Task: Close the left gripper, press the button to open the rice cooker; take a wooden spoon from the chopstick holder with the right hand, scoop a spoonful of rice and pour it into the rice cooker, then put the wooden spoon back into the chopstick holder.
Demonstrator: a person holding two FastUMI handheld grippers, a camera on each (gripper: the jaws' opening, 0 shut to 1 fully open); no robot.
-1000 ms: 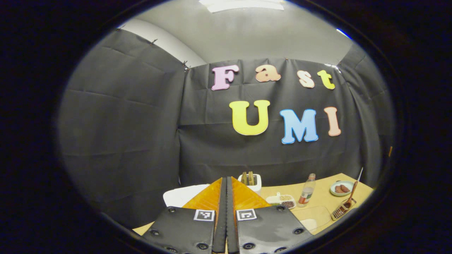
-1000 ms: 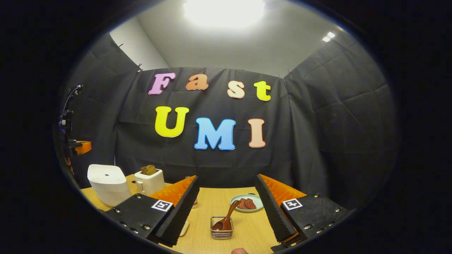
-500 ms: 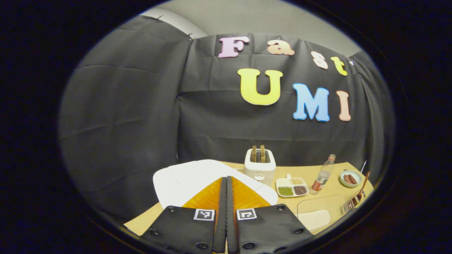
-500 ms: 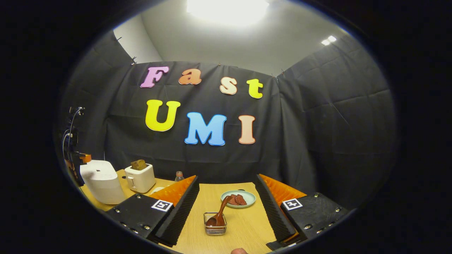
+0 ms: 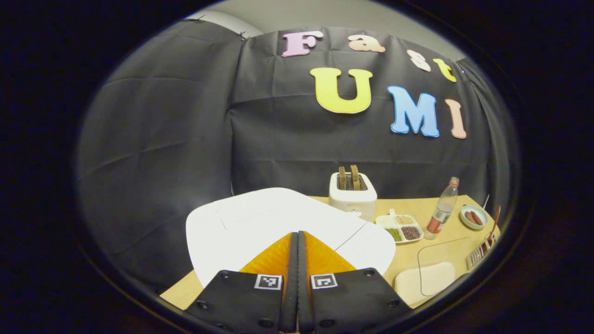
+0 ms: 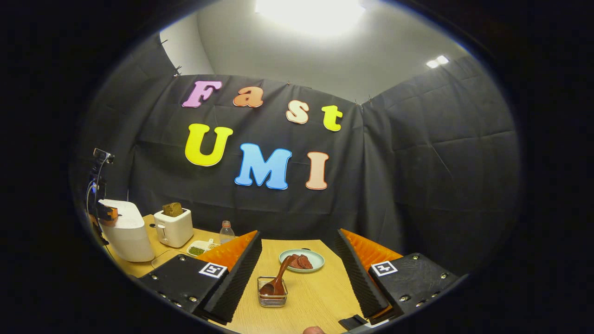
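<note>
The white rice cooker (image 5: 278, 227) has its lid down and sits just beyond my left gripper (image 5: 297, 235), whose fingers are shut with nothing between them, tips over the lid's near part. The cooker (image 6: 125, 229) also stands at the far left of the right gripper view, with the left gripper (image 6: 107, 212) at its top edge. My right gripper (image 6: 297, 246) is open above the table. Between and beyond its fingers a wire chopstick holder (image 6: 272, 298) holds a brown wooden spoon (image 6: 277, 281), handle leaning up to the right. The holder (image 5: 482, 250) is at far right in the left gripper view.
A white toaster (image 5: 351, 195) with bread stands behind the cooker. Next to it are a divided tray of grains (image 5: 403, 228), a plastic bottle (image 5: 443, 208), a plate of brown food (image 6: 301, 260) and a clear lidded container of rice (image 5: 434, 273). The table (image 6: 320, 292) is light wood.
The left gripper has dropped and come closer to the rice cooker, whose lid now looms larger under its tips. The right gripper has drifted, with the holder shifting slightly left in its view.
</note>
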